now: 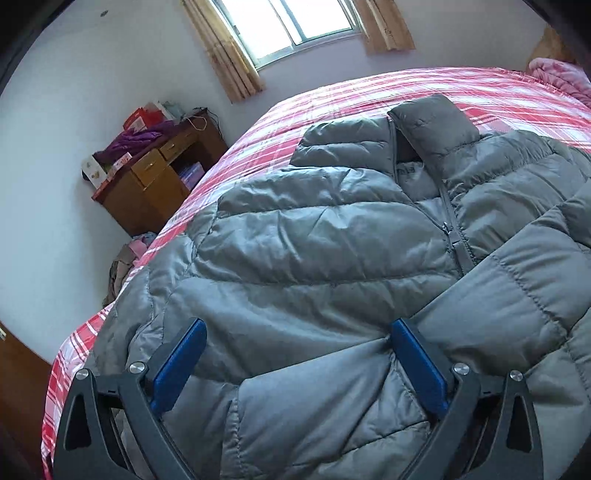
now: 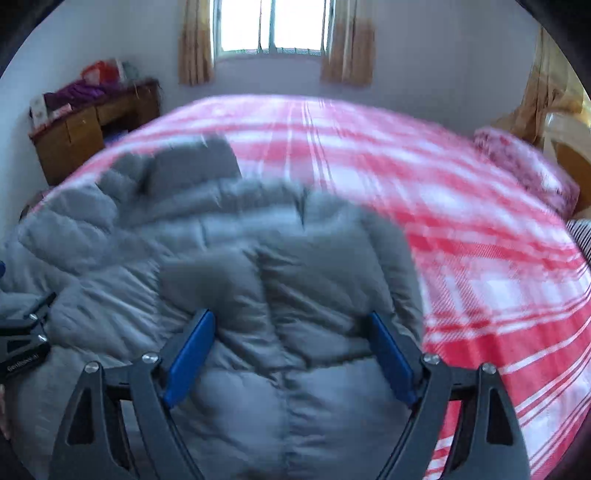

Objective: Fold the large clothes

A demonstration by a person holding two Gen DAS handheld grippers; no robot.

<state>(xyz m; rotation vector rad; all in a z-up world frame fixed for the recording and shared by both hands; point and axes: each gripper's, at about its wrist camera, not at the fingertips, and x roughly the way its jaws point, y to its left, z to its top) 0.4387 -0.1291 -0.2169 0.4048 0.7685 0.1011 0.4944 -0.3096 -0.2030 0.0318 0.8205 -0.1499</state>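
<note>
While both grippers hang over the bed, a grey puffer jacket (image 1: 332,236) lies spread front-up on the red-and-white plaid bedspread (image 1: 461,92), collar toward 12 o'clock, nearest the window (image 1: 295,26). Zip partly closed; collar (image 1: 432,125) stands open at the top. One sleeve (image 1: 517,291) is folded in across the front from about 3 o'clock.

Left gripper (image 1: 299,365): jaws spread wide, blue pads (image 1: 181,362) well apart, quilted fabric showing between them. Nothing pinched that I can make out; pads sit above or just at the jacket's lower front.

Right gripper (image 2: 295,362): jaws also wide, blue pads (image 2: 192,350) apart over the jacket's (image 2: 240,258) right half, its edge just at 3 o'clock of the right finger. No grip visible. Right wrist view is smeared with blur.

Left gripper's frame (image 2: 22,339) shows at 9 o'clock in the right wrist view.

Wooden desk (image 1: 147,184) at 10 o'clock beside the bed, piled with purple cloth (image 1: 136,140) and boxes. Pink blanket (image 1: 557,77) at 2 o'clock.
</note>
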